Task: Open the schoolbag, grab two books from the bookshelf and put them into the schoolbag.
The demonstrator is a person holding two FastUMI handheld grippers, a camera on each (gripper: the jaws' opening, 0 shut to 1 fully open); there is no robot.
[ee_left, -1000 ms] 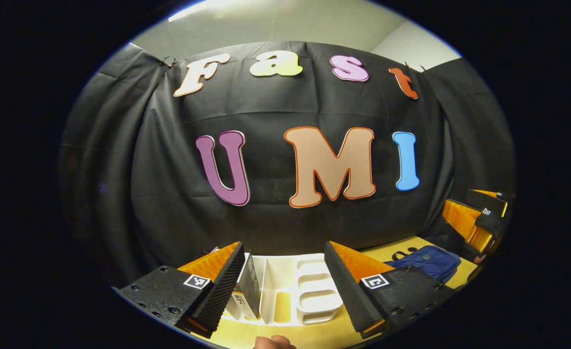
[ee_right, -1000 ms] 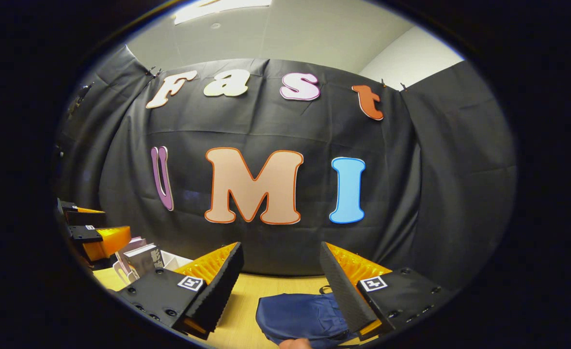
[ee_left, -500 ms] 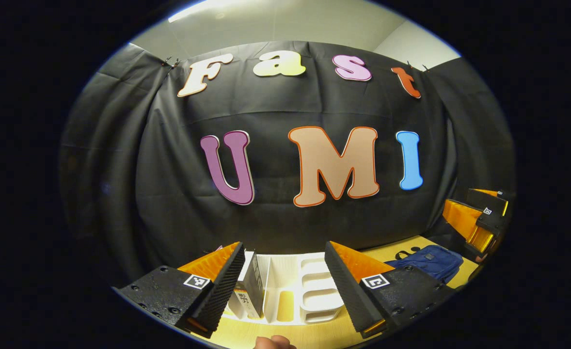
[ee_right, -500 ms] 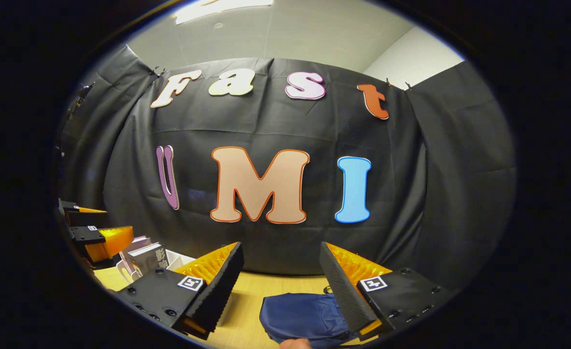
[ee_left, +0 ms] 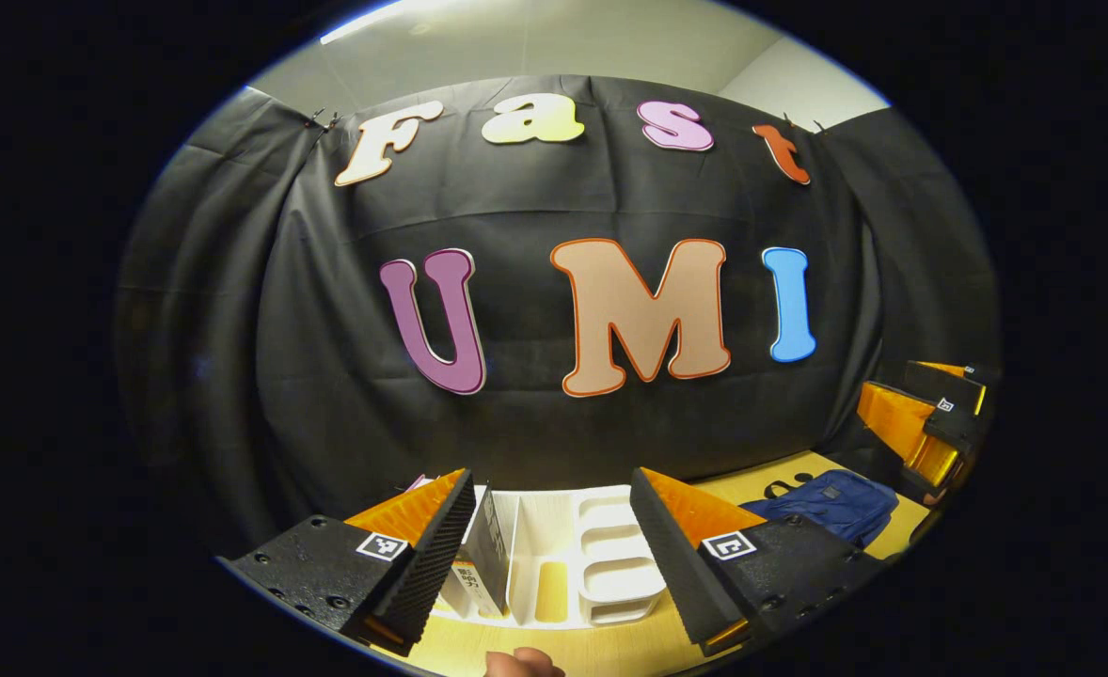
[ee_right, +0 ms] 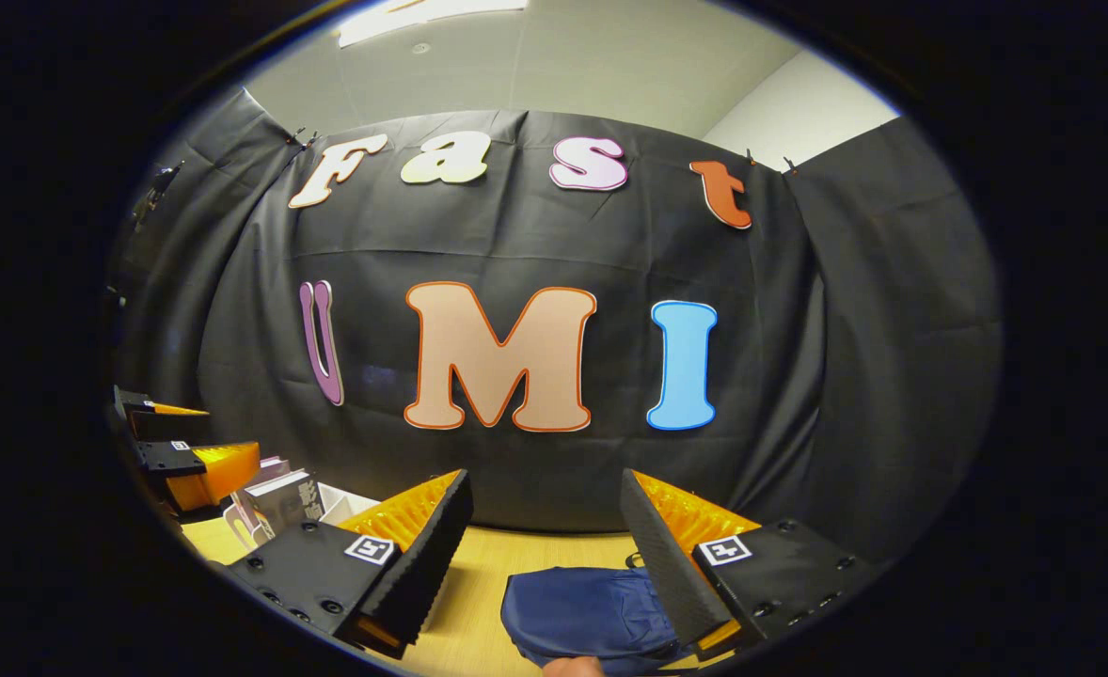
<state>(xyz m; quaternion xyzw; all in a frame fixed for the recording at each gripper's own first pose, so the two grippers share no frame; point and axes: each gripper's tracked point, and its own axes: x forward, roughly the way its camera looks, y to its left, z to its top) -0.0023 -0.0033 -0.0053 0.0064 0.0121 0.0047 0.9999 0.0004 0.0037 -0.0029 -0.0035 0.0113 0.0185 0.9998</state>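
Starting position. The left gripper point(ee_left: 554, 541), jaws apart and empty, faces the white bookshelf point(ee_left: 554, 527), where a dark book point(ee_left: 488, 555) stands upright. The right gripper point(ee_right: 545, 545), jaws also apart, hangs over the blue schoolbag point(ee_right: 582, 611), which lies on the wooden table point(ee_right: 488, 564), apparently unopened. Opening comes first: lower the right gripper squarely onto the zipper pull while steadying the fabric
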